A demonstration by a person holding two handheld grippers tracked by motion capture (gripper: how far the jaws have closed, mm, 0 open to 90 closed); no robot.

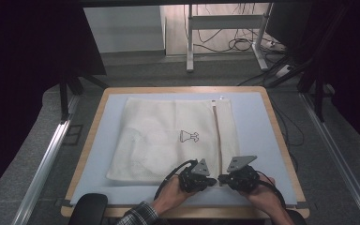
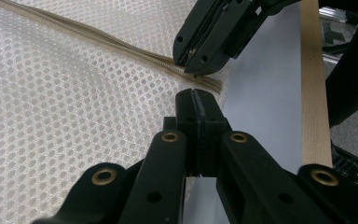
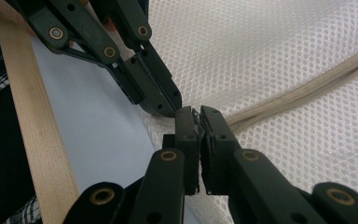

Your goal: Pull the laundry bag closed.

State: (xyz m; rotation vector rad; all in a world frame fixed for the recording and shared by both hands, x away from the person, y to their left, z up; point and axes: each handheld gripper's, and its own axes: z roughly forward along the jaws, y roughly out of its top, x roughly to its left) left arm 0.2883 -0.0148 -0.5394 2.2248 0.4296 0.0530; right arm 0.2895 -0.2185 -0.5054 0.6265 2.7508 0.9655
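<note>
Zipper end [image 2: 209, 84] between tools (both clamped)

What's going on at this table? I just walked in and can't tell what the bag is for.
A person works both grippers at the near end of a white mesh laundry bag lying flat on the table. The left gripper and right gripper meet at the zipper end, both with jaws closed, apparently pinching it.

Grey carpeted floor [image 1: 136, 75] beyond the wood-edged table [image 1: 180, 89], white desk frame [image 1: 225, 28] and tangled cables [image 1: 243, 44] behind it.
</note>
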